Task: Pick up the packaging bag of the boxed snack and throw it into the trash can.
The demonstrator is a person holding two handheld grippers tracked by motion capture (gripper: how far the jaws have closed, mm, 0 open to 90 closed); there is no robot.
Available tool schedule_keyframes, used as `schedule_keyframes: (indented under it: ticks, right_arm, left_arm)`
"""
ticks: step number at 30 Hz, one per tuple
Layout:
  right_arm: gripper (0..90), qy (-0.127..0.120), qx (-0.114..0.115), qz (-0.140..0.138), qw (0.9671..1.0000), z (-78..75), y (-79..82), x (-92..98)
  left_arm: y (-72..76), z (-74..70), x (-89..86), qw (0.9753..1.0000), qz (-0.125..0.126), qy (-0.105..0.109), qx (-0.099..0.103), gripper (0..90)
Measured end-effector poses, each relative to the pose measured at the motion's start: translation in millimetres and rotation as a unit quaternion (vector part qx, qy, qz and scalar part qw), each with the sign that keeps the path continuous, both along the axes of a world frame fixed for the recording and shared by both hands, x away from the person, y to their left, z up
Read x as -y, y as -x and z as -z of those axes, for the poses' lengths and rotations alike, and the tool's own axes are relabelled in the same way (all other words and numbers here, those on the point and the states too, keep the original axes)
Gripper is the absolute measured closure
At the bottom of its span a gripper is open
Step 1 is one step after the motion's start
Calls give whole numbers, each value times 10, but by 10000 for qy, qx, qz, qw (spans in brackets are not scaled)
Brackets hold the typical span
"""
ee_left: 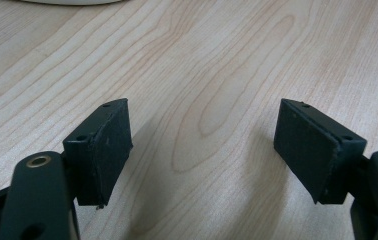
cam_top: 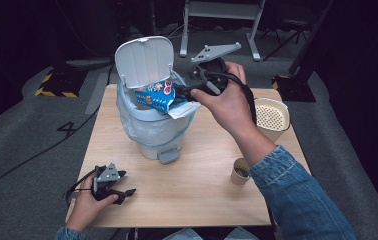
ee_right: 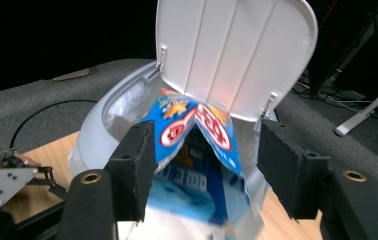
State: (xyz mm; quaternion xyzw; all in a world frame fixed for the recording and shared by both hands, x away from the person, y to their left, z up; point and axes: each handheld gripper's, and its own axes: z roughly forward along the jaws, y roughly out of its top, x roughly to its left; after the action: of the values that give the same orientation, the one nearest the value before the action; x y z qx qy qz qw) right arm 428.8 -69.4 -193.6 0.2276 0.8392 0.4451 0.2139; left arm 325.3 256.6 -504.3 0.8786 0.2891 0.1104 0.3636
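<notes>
a white pedal bin (cam_top: pixel 152 127) with a clear liner is standing at about 11 o'clock on the wooden tabletop (cam_top: pixel 197 185), its lid (cam_top: pixel 143 61) tilting open toward 12 o'clock. a blue snack bag (cam_top: pixel 155 96) is lying across the bin's mouth, partly inside it, with its pale end sticking out over the rim toward 3 o'clock. the print on the bag is showing red and white lettering and some orange, but it is too blurred to read in any view.

the right hand-held gripper (cam_top: pixel 184 92) is reaching over the bin from 1 o'clock. in the right gripper view its jaws are standing apart on either side of the bag (ee_right: pixel 197 150); the left jaw is looking close against the bag and the right jaw is clear of it, so nothing is being clamped.

the left hand-held gripper (cam_top: pixel 125 183) is resting low at 7 o'clock, held in the left hand (cam_top: pixel 87 202), its jaws spreading wide over bare wood in the left gripper view.

a small paper cup (cam_top: pixel 240 171) is standing at 4 o'clock, and a cream strainer (cam_top: pixel 271 119) is sitting at 3 o'clock.
</notes>
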Motion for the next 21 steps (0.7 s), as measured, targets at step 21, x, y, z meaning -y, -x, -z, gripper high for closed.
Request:
schedule_keyframes:
  ticks: [21]
  right_arm:
    - [275,385,-304,-178,9986,670,110,286]
  left_arm:
    - [-4,1,2,10000,-4,14,-26,233]
